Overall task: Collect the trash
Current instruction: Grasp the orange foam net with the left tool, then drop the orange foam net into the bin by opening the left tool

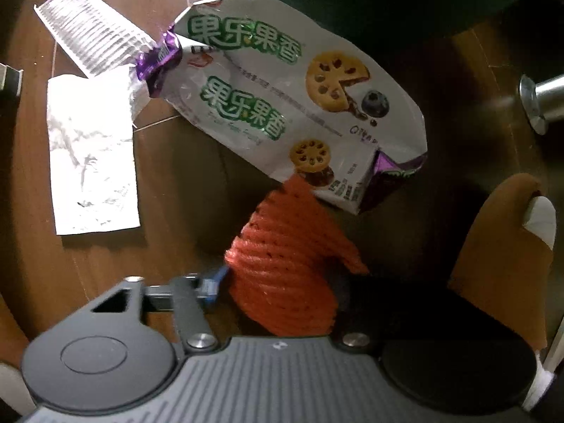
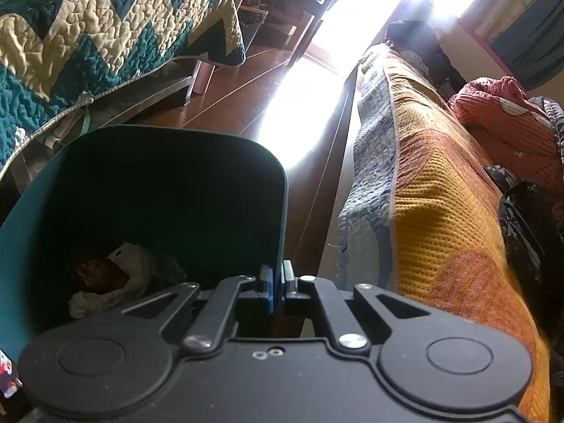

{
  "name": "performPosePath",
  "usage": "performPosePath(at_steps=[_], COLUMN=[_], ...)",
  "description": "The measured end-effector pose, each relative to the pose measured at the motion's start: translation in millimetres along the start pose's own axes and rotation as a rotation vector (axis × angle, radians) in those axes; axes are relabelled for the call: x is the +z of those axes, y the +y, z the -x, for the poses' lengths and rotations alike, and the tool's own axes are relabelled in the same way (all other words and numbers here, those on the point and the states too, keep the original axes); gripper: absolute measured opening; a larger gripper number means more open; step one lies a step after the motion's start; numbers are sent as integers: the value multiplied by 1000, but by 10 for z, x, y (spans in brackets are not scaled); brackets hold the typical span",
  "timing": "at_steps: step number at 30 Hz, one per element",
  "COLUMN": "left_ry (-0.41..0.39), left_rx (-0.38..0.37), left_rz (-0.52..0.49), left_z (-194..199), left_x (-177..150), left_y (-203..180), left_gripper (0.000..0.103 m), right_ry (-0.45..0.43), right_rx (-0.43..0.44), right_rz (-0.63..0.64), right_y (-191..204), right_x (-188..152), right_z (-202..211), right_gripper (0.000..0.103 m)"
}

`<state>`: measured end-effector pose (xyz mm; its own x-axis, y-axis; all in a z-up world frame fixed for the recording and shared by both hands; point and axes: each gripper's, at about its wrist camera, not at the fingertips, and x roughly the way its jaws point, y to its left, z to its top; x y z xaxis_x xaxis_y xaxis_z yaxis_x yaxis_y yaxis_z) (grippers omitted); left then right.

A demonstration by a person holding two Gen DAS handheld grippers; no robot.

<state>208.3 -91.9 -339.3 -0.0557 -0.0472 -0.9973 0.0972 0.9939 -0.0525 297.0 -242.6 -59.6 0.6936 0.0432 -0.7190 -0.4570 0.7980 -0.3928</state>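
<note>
The left gripper [image 1: 278, 282] seems clamped on an orange foam fruit net [image 1: 285, 268], biscuit wrapper [image 1: 282, 105] just ahead. The right gripper [image 2: 278, 285] is pinched together on the teal bin's rim [image 2: 282, 211].

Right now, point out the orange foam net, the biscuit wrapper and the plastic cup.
orange foam net [image 1: 285, 264], left wrist view, ribbed middle.
biscuit wrapper [image 1: 282, 102], left wrist view, printed front.
plastic cup [image 1: 91, 35], left wrist view, ridged side.

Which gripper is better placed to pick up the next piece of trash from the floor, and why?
Left. The left gripper is closed on the orange foam net, beside the snack wrapper. The right gripper is busy, shut on the bin rim.
</note>
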Motion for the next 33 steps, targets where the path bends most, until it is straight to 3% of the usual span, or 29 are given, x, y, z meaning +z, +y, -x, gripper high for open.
performPosePath(at_steps=[1,4,12,19,25,33], left_ry=[2,-2,-65,-139,-268,-525], left_rx=[-13,-22,-43,-67,-90,-170], left_rz=[6,27,5,-135,-137,-69], left_z=[19,93,561,1370,2207,3074], left_x=[-8,-63,-300,-421,-450,-224], left_y=[23,87,251,390,652,697], left_gripper=[29,22,19,19,19,19], right_ry=[-3,-6,-7,13,14,3], right_rx=[1,1,-33,-43,-40,-34], right_rz=[1,-4,24,-9,16,87], right_y=[2,5,70,51,145,349], right_x=[-7,-18,-39,-52,2,75], right_z=[7,26,33,29,87,200], right_gripper=[4,4,4,4,5,6])
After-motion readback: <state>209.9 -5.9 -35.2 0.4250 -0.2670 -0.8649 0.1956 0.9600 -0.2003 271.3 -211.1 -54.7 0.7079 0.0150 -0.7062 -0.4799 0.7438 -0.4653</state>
